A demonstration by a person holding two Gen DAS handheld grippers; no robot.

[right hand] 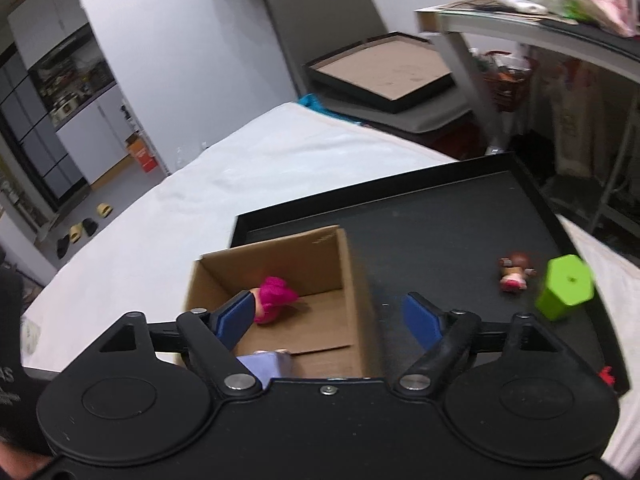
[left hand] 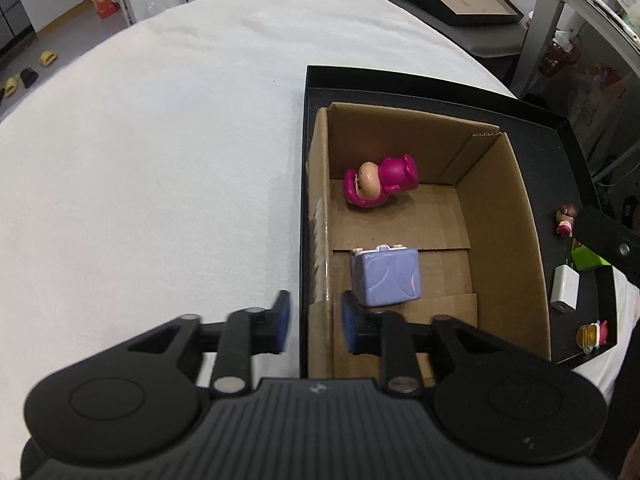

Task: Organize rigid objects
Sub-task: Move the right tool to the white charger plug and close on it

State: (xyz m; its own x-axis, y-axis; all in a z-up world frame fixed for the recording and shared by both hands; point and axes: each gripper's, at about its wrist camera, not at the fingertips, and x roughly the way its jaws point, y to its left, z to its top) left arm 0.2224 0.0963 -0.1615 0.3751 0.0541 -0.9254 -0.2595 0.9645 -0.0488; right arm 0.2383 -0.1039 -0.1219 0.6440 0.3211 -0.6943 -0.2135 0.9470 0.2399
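A cardboard box (left hand: 508, 216) stands in a black tray (left hand: 400, 84) on a white-covered table. Inside the box lie a pink figure (left hand: 380, 182) and a lavender cube toy (left hand: 386, 278). My left gripper (left hand: 316, 300) is open, its blue pads straddling the box's left wall without pressing on it. The right pad sits just in front of the lavender toy. My right gripper (right hand: 330, 300) is open wide above the box (right hand: 320, 264), with nothing between its fingers. The pink figure (right hand: 276, 296) shows beyond its left finger.
On the tray floor right of the box lie a small brown-haired figure (right hand: 514, 274), a green block (right hand: 564, 286), a white charger (left hand: 565, 288) and a yellow-and-pink toy (left hand: 592, 334). White cloth (left hand: 160, 160) spreads to the left. A second tray (right hand: 384, 72) and a metal shelf (right hand: 520, 28) stand behind.
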